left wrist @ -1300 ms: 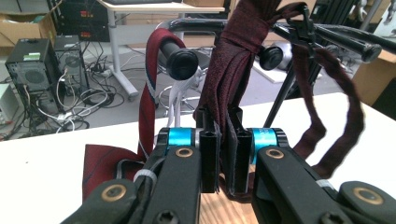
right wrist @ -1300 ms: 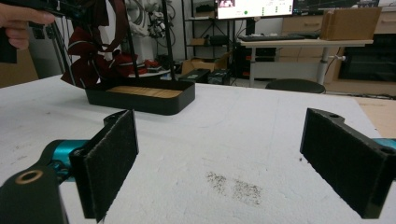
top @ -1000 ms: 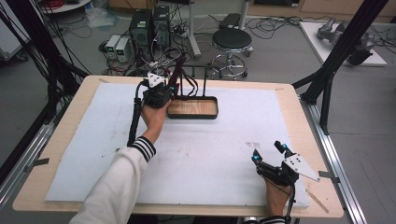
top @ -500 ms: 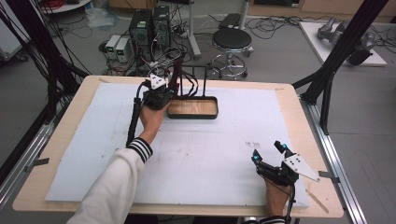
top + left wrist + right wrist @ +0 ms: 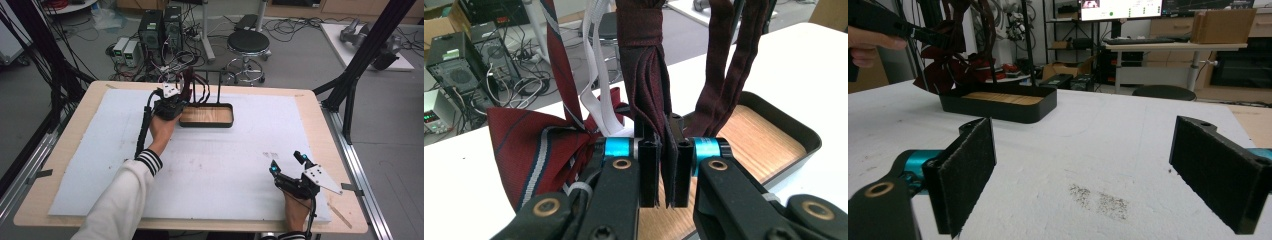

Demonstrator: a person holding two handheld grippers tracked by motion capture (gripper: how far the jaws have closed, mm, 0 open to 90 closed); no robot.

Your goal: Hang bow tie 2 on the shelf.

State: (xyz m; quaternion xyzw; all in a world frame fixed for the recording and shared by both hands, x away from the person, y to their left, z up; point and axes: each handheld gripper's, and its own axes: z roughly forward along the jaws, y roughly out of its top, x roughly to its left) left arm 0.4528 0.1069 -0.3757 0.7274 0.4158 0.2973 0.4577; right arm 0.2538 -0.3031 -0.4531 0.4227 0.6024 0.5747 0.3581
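Note:
Dark red ties hang from a black rack over a black tray with a wooden floor at the table's far middle. In the left gripper view my left gripper is shut on a folded dark maroon tie that hangs straight down between its pads. Just left of it hang a red striped bow tie and a white strap; another maroon strap hangs to the right. My right gripper rests near the front right, jaws wide apart with nothing between them.
A white sheet covers the wooden table. A faint dark smudge lies on it ahead of the right gripper. Computers, cables and a round stool stand on the floor beyond the far edge. Black frame posts rise at the right.

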